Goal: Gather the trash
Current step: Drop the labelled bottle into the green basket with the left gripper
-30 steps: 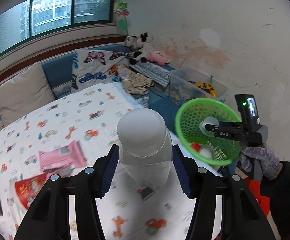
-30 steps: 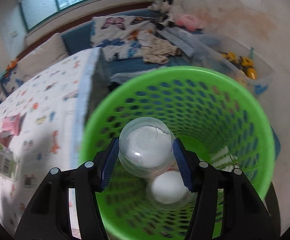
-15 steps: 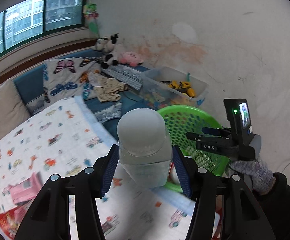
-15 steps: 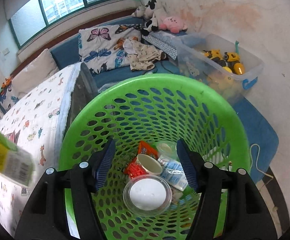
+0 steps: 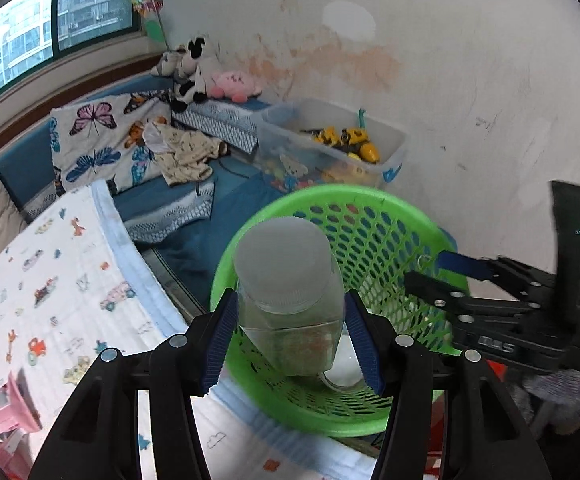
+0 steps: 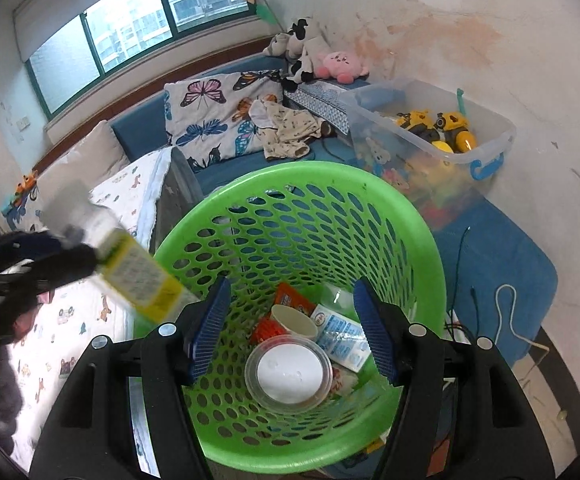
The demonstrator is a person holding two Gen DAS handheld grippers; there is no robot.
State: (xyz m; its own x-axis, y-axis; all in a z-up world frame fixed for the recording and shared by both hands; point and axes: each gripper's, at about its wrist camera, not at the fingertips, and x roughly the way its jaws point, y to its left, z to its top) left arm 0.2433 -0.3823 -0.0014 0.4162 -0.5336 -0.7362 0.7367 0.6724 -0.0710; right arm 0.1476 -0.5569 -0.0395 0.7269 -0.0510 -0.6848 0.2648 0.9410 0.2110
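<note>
My left gripper (image 5: 290, 336) is shut on a clear plastic bottle (image 5: 288, 292) with a grey cap, held over the near rim of the green mesh basket (image 5: 373, 236). In the right wrist view the same bottle (image 6: 130, 264), with a yellow label, reaches the basket's left rim (image 6: 290, 176). My right gripper (image 6: 290, 332) is open and empty above the basket; it also shows in the left wrist view (image 5: 441, 280). In the basket lie a clear round tub (image 6: 288, 376), a paper cup (image 6: 293, 320), a red wrapper (image 6: 290, 300) and a blue-white packet (image 6: 341, 336).
A bed with a cartoon-print sheet (image 5: 50, 300) lies to the left, with a pink packet (image 5: 6, 408) on it. A clear toy box (image 6: 429, 132), butterfly pillow (image 6: 214, 116) and plush toys (image 6: 317, 60) lie beyond the basket. A wall stands at right.
My left gripper has carried the bottle from over the bed to the basket's rim. My right gripper let go of the clear tub, which now lies in the basket, and opened.
</note>
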